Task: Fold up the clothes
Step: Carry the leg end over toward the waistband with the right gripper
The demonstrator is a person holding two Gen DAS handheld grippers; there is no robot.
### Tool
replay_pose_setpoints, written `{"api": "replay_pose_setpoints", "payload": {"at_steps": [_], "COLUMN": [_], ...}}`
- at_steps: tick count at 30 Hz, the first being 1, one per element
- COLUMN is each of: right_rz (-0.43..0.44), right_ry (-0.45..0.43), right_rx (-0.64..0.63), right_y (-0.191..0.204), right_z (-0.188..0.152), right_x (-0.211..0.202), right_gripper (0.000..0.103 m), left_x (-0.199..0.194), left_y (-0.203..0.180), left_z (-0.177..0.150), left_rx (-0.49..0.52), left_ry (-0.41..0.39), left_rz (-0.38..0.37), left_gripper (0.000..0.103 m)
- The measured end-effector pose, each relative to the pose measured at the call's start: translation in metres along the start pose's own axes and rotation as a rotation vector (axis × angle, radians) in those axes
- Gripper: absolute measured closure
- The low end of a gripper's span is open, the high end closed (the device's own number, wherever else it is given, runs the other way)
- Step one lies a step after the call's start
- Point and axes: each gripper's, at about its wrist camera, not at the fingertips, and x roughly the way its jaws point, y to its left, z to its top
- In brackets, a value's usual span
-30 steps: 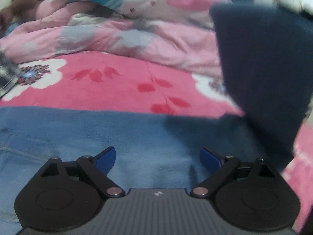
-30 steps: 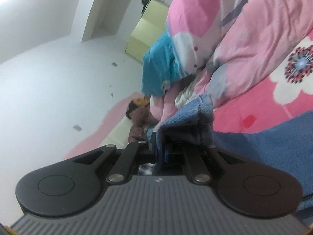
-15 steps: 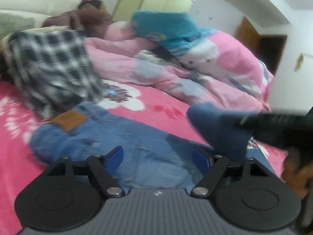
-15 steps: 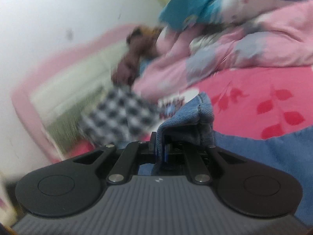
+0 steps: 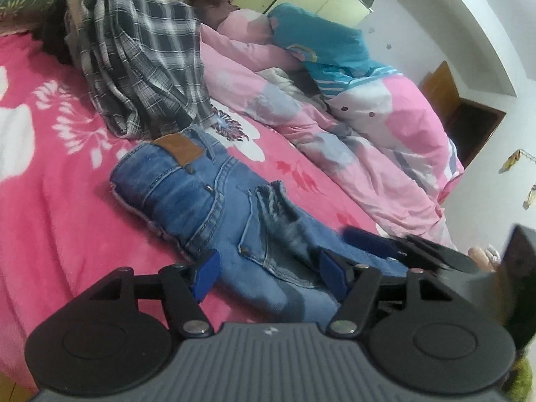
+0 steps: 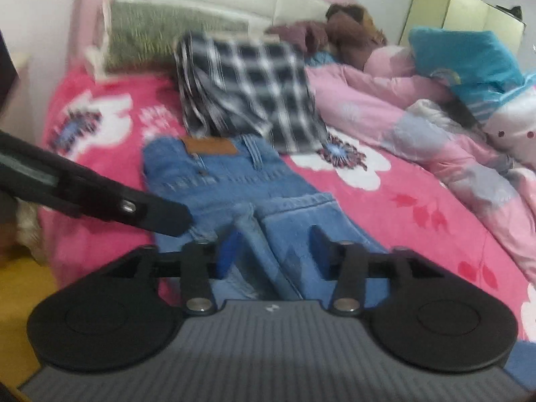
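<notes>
Blue pads tip the fingers of the left gripper (image 5: 273, 274) at the bottom of its own view; its jaws are closing, the pads apart, with the folded denim just past them and not pinched. At lower right of that frame the right gripper (image 5: 378, 244) reaches in over the cloth. In the right wrist view its jaws are opening, pads clear of the fabric, the hem below and beyond them. The jeans (image 5: 214, 207) lie on the pink floral blanket (image 5: 50, 174) in mid frame, legs doubled back toward the waistband, brown leather patch toward the headboard. Behind the waistband a plaid shirt (image 5: 144, 63) is heaped, touching it. Further right sits a rumpled pink duvet (image 5: 368, 140), and a turquoise pillow (image 5: 321, 43) at upper centre.
</notes>
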Motion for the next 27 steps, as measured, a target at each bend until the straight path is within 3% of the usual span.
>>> {"api": "replay_pose_setpoints", "payload": {"at_steps": [3, 6, 11, 14, 17, 19, 22, 23, 24, 27], "right_rz": [0.046, 0.014, -0.192, -0.155, -0.009, 0.09, 0.159, 0.174, 0.193, 0.217], "right_ry": [-0.024, -0.052, -0.017, 0.006, 0.057, 0.091, 0.09, 0.08, 0.066, 0.003], "right_rx": [0.22, 0.496, 0.93, 1.178, 1.257, 1.27, 1.214, 1.212, 1.227, 1.241], "right_y": [-0.041, -0.112, -0.24, -0.288, -0.303, -0.304, -0.292, -0.291, -0.291, -0.291], "right_z": [-0.012, -0.043, -0.131, -0.185, -0.209, -0.216, -0.21, -0.208, -0.209, -0.211], "right_x": [-0.042, -0.09, -0.159, -0.159, -0.129, -0.104, -0.074, -0.07, -0.068, -0.078], "right_gripper": [0.047, 0.042, 0.042, 0.042, 0.046, 0.056, 0.075, 0.085, 0.088, 0.092], "left_x": [-0.002, 0.006, 0.031, 0.042, 0.052, 0.059, 0.068, 0.069, 0.071, 0.071], "left_y": [0.005, 0.013, 0.024, 0.023, 0.018, 0.016, 0.011, 0.009, 0.006, -0.002], "left_z": [-0.001, -0.003, -0.008, -0.007, -0.005, -0.004, -0.002, -0.002, -0.002, -0.002], "left_rx": [-0.037, -0.088, -0.195, -0.212, -0.2, -0.197, -0.19, -0.187, -0.18, -0.174], "left_ry": [0.019, 0.067, 0.091, 0.062, 0.055, 0.052, 0.037, 0.033, 0.031, 0.016], "left_rz": [-0.026, -0.064, -0.064, -0.052, -0.029, -0.015, 0.01, 0.022, 0.037, 0.021], "left_gripper": [0.036, 0.034, 0.032, 0.032, 0.032, 0.032, 0.036, 0.043, 0.056, 0.069]}}
